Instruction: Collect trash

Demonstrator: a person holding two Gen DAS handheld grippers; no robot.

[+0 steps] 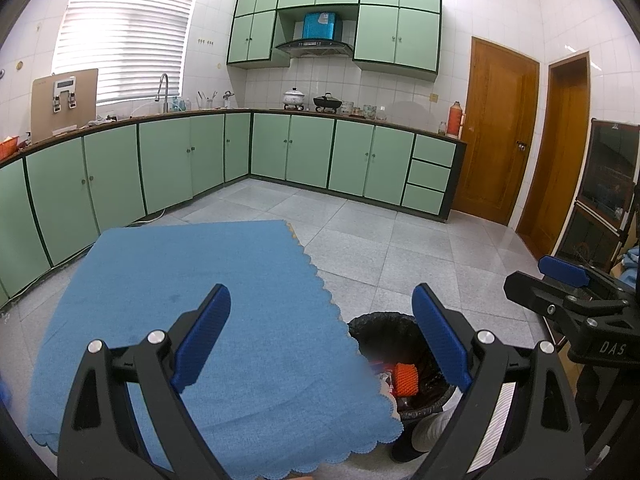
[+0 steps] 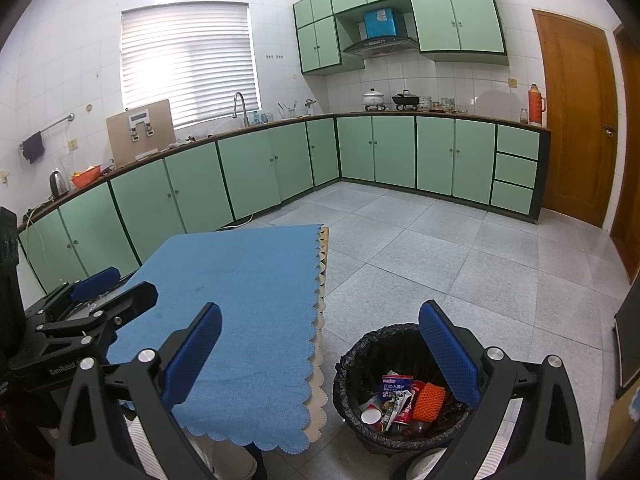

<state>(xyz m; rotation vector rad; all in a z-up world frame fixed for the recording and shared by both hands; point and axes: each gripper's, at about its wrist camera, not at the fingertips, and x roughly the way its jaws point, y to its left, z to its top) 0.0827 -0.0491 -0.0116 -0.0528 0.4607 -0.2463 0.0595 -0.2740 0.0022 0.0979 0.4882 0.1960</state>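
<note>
A black-lined trash bin (image 2: pixel 352 364) stands on the floor right of the table; it holds an orange mesh sponge (image 2: pixel 429 402), a red-blue packet (image 2: pixel 394 386), a white cup (image 2: pixel 370 416) and other scraps. In the left wrist view the bin (image 1: pixel 376 326) shows the orange sponge (image 1: pixel 406 380). The table carries a bare blue cloth (image 1: pixel 192 320), also seen in the right wrist view (image 2: pixel 248 300). My left gripper (image 1: pixel 322 338) is open and empty over the table's right edge. My right gripper (image 2: pixel 320 354) is open and empty above the bin and table edge.
Green cabinets (image 2: pixel 248 176) line the left and far walls with a sink faucet (image 2: pixel 240 108) and pots (image 2: pixel 374 98). Wooden doors (image 2: pixel 576 120) stand at right. A dark cabinet (image 1: pixel 608 184) is at far right. Grey tile floor (image 2: pixel 440 248) surrounds the table.
</note>
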